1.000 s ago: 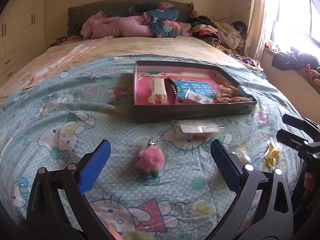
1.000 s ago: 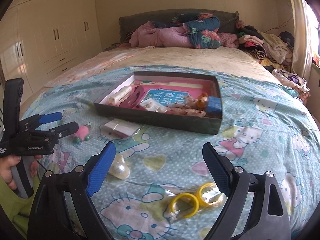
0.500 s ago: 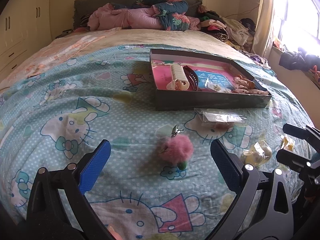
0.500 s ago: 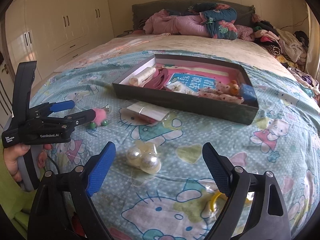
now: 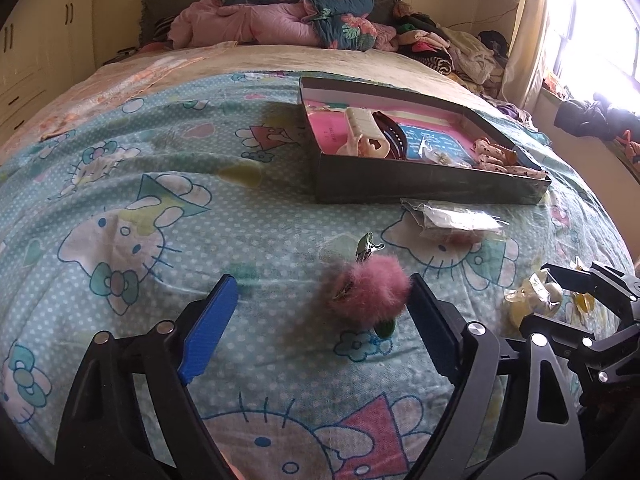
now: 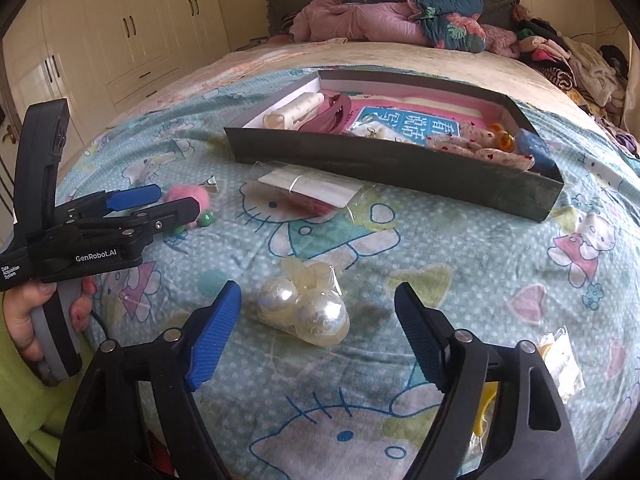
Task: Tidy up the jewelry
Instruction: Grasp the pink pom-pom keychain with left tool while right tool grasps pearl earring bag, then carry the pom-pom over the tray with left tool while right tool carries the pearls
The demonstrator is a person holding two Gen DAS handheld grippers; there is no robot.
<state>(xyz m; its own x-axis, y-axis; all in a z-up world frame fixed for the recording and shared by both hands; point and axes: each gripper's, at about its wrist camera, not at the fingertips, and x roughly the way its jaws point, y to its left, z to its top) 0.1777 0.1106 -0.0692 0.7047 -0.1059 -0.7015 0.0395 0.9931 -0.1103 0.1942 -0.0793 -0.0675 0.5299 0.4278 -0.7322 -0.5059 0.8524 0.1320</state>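
Both hand-held grippers have dropped closer to the bed (image 5: 168,216) since a second ago, and both sets of jaws are closing. Left hand-held gripper (image 5: 320,320) now brackets the pink pom-pom clip (image 5: 370,294); right pad looks just beside the fluff, no clamp yet. Right hand-held gripper (image 6: 318,334) has swung from the yellow rings (image 6: 486,398) to the bagged pearls (image 6: 304,308), which lie between its jaws, untouched. Both pickups look imminent; the box (image 6: 400,164) waits further up the bed.
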